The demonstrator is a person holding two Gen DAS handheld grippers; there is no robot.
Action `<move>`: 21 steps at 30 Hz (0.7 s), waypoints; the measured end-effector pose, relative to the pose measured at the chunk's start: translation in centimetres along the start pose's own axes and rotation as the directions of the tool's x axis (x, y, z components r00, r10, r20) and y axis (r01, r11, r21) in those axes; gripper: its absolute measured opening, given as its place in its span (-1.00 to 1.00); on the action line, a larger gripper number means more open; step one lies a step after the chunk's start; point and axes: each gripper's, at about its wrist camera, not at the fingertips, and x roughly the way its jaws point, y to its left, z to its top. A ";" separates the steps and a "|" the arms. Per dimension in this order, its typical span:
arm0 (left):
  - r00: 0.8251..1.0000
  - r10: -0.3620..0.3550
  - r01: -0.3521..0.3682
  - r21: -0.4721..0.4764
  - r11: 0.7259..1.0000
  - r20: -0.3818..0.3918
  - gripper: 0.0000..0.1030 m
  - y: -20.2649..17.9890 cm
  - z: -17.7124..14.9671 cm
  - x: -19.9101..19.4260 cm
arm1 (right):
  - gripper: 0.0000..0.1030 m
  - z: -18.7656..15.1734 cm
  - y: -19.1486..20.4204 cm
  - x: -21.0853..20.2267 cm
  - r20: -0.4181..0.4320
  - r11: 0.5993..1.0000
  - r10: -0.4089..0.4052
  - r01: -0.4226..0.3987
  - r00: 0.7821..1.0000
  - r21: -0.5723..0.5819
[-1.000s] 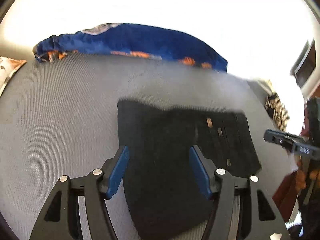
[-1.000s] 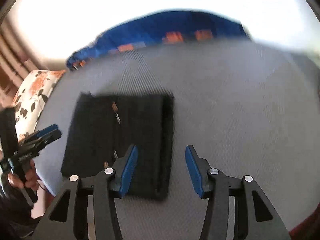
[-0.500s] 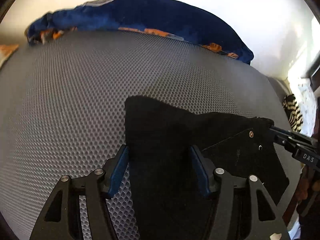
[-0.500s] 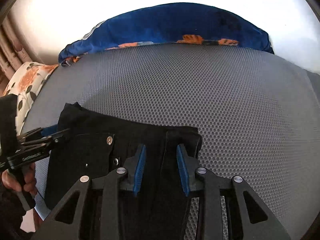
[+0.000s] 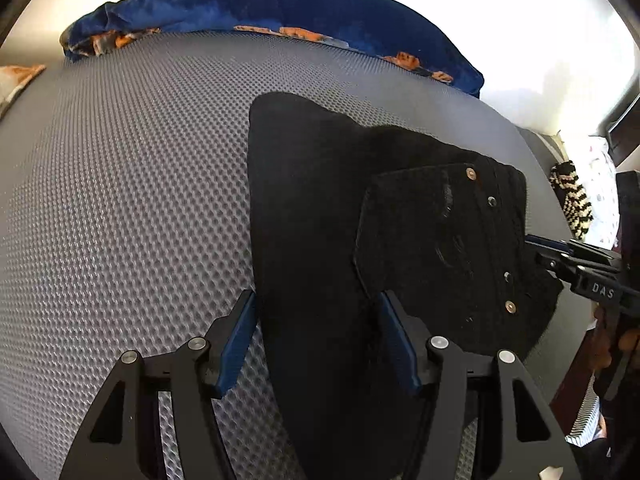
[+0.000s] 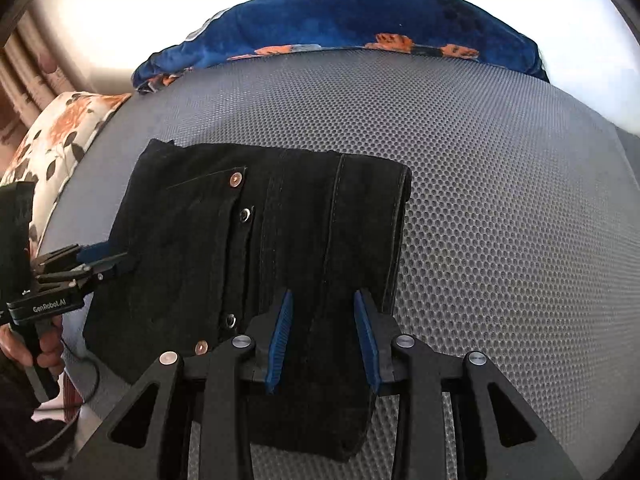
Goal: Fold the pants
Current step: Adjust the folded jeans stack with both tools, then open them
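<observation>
Black pants, folded into a compact stack with copper rivets showing, lie on a grey mesh mattress. My left gripper is low over the stack's left part. It is open: its left pad sits at the cloth's edge and its right pad over the cloth. My right gripper stands over the right part, near the seamed edge, with its jaws narrow. Flat cloth lies between its pads and no pinch shows. Each view also catches the other gripper at the stack's side: the right gripper and the left gripper.
A blue blanket with orange patches is bunched along the mattress's far edge. A floral pillow lies at the far left. A striped cloth sits off the right side. A person's hand holds the left gripper's handle.
Both grippers have come down close onto the pants. The right one shifted left from beside the stack's edge to over it, and its jaws narrowed. The left jaws kept their width.
</observation>
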 end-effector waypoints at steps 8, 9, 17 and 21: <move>1.000 -0.019 0.019 -0.041 0.999 -0.017 0.15 0.5 0.3 0.1 | -0.32 -0.1 -1.6 -1.6 0.018 0.996 0.080 -0.080 0.997 0.042; 1.000 -0.020 0.019 -0.046 0.999 -0.021 0.19 0.5 0.4 0.1 | -0.29 -0.2 -1.6 -1.8 0.016 0.996 0.075 -0.075 0.997 0.036; 0.999 0.031 -0.029 0.039 0.999 -0.040 0.65 -1.7 1.5 1.8 | -0.07 -1.1 -4.5 -1.3 -0.029 0.985 0.141 -0.137 0.990 0.102; 0.998 0.041 -0.041 0.014 0.999 -0.039 0.64 -2.2 2.0 2.2 | 0.09 -1.3 -6.2 -0.3 -0.047 0.956 0.248 -0.236 0.968 0.176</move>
